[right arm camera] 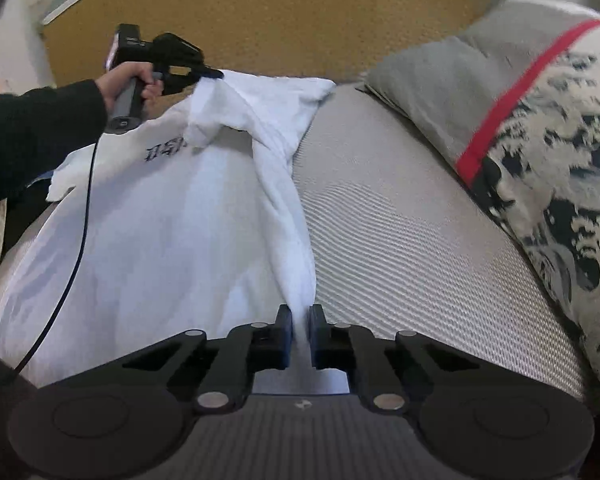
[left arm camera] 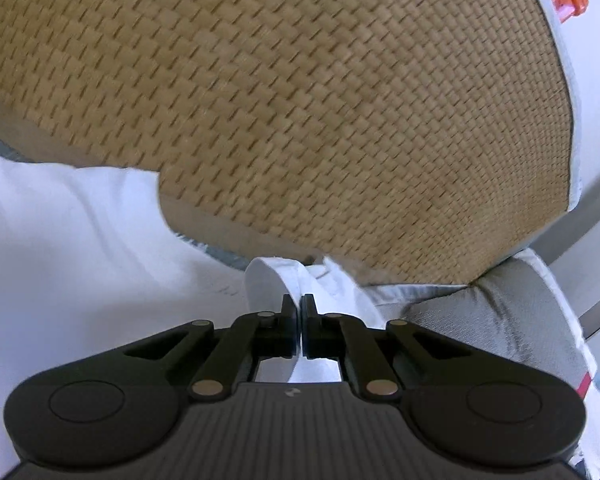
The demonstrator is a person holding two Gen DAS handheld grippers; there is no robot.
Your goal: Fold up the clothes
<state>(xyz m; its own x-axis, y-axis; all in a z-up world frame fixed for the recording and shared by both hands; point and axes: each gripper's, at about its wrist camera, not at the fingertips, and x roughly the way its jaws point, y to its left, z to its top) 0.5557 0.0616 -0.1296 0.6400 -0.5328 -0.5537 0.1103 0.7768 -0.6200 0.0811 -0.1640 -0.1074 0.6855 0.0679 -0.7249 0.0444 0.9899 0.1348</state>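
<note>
Lying on ribbed grey cushion (right arm camera: 400, 220): white shirt (right arm camera: 160, 240), left gripper (left arm camera: 299, 304), right gripper (right arm camera: 300, 316) both clamping fabric; woven mat (left arm camera: 300, 100) behind.

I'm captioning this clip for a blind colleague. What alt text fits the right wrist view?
The right gripper pinches the near edge of a white shirt spread on a grey ribbed cushion. At the far end, the left gripper holds the shirt's other edge.

Two close wrist views down along the jaws, sharing the white shirt (right arm camera: 148, 240).
</note>
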